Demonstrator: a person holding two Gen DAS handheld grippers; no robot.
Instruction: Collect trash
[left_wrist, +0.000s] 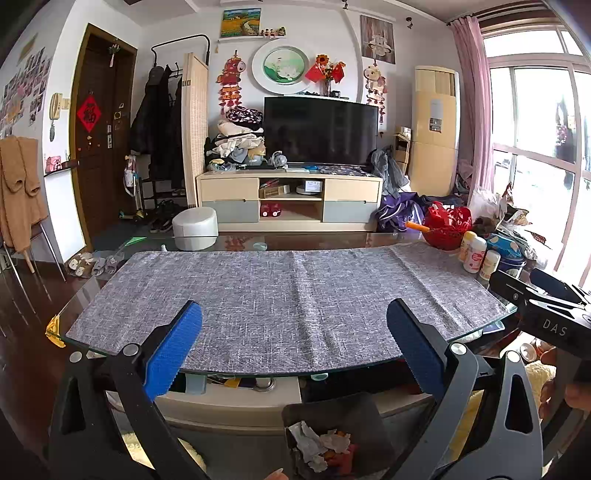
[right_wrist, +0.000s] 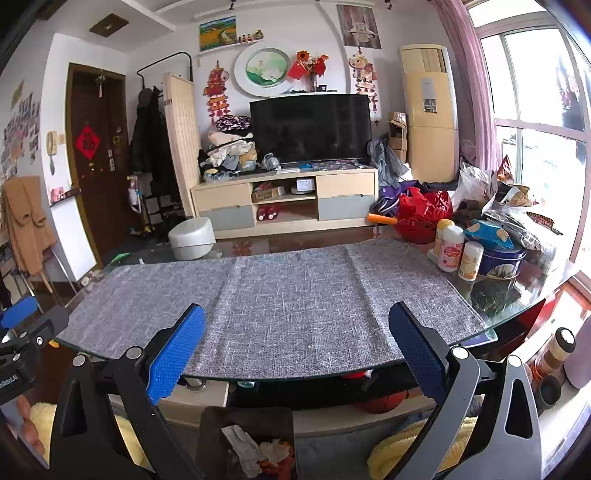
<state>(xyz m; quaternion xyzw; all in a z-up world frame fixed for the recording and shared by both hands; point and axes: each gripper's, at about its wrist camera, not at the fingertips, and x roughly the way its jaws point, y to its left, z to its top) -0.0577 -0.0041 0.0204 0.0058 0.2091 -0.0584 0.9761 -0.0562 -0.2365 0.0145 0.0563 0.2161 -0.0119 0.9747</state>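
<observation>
In the left wrist view, the left tongs (left_wrist: 293, 332) are hanging released over the near edge of the surface (left_wrist: 495, 306), blue pads (left_wrist: 173, 347) spread wide with nothing between them. A grey mat (left_wrist: 280, 295) is covering most of the glass top and is lying bare. Below the edge, a dark bin (left_wrist: 332, 410) is sitting on the floor, and the trash (left_wrist: 321, 446) — crumpled white paper and some orange scraps — is lying inside it. At far right, part of the right tongs (left_wrist: 546, 306) is poking into the picture, and bottles (left_wrist: 476, 254) are standing beside a red basket (left_wrist: 447, 229).

In the right wrist view, the right tongs (right_wrist: 295, 336) are likewise gaping over the near edge, gripping nothing. The mat (right_wrist: 280, 295) is showing no litter. The bin (right_wrist: 221, 417) is sitting low between the fingers, the trash (right_wrist: 255, 450) piled within. Bottles (right_wrist: 452, 251) and a blue tin (right_wrist: 502, 262) are crowding the right end — behind them, bags. A hand (right_wrist: 29, 424) is showing at lower left, under a piece of the left tongs (right_wrist: 22, 343).
</observation>
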